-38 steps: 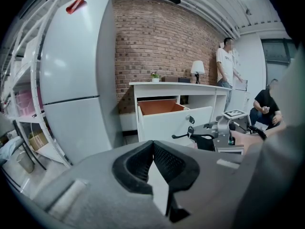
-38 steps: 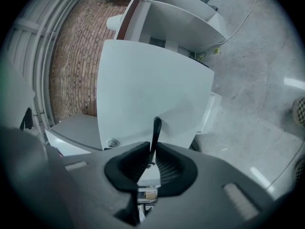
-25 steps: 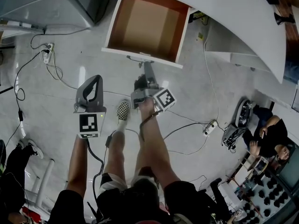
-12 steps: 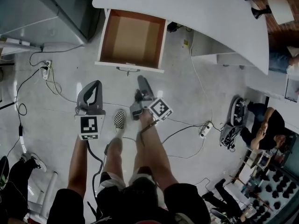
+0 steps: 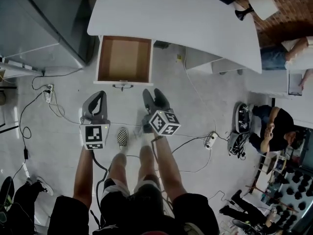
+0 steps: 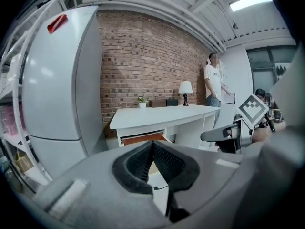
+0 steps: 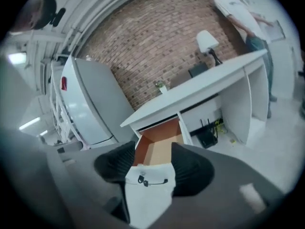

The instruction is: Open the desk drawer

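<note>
The white desk [image 5: 181, 18] has its drawer [image 5: 124, 60] pulled out, brown inside and empty, with a thin handle [image 5: 122, 86] on its white front. Both grippers hang in the air above the floor, in front of the drawer and apart from it. My left gripper [image 5: 100, 96] is shut, its pads meeting with nothing between them [image 6: 152, 144]. My right gripper [image 5: 152, 93] is open; its jaws have just been closing a little, with nothing held. In the right gripper view the drawer [image 7: 159, 147] shows far off between the jaws.
A tall grey fridge [image 5: 39, 23] stands left of the desk. Cables and power strips [image 5: 211, 140] lie on the floor around the person's legs and checkered shoe [image 5: 122, 137]. Another person [image 5: 274, 131] sits at the right beside gear. A lamp [image 5: 257, 4] stands on the desk.
Both grippers have risen and drawn back from the drawer, which now looks smaller and stays open. The right gripper has rolled, so its marker cube faces differently.
</note>
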Action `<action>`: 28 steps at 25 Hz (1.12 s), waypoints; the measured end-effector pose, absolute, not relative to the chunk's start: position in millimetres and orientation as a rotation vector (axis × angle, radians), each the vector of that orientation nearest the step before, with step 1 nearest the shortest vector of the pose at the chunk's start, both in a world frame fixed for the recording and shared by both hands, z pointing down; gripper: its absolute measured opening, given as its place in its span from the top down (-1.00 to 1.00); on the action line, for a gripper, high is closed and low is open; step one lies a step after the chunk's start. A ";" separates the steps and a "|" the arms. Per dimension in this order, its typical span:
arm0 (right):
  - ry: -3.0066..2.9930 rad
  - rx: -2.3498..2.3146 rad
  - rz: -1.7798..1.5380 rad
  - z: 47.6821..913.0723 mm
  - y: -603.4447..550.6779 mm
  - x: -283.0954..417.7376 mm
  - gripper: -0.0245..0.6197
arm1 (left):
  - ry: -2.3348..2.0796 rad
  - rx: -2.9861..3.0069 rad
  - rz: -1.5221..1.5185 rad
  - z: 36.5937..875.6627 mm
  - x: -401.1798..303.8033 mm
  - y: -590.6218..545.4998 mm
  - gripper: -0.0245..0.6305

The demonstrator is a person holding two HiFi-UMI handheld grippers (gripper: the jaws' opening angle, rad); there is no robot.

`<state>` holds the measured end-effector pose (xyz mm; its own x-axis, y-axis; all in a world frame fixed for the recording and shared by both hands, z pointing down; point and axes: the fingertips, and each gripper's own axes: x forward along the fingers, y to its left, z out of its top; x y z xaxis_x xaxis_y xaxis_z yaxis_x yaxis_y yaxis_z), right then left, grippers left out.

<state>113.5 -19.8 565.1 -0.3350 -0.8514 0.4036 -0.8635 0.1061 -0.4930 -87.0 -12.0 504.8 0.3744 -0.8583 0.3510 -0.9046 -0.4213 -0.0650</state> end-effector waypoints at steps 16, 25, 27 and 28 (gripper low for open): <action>-2.367 1.709 0.256 344.9 -20.5 117.6 0.84 | -1.661 2.656 0.359 328.5 -44.3 -27.6 0.89; -2.410 1.729 0.124 256.7 9.4 119.7 0.90 | -1.675 2.692 0.306 252.9 -37.3 -0.9 0.89; -2.410 1.740 0.104 244.6 19.1 119.7 0.90 | -1.677 2.697 0.298 240.5 -37.7 6.7 0.89; -2.410 1.746 0.096 239.3 23.7 120.2 0.90 | -1.679 2.700 0.293 234.3 -38.1 10.3 0.89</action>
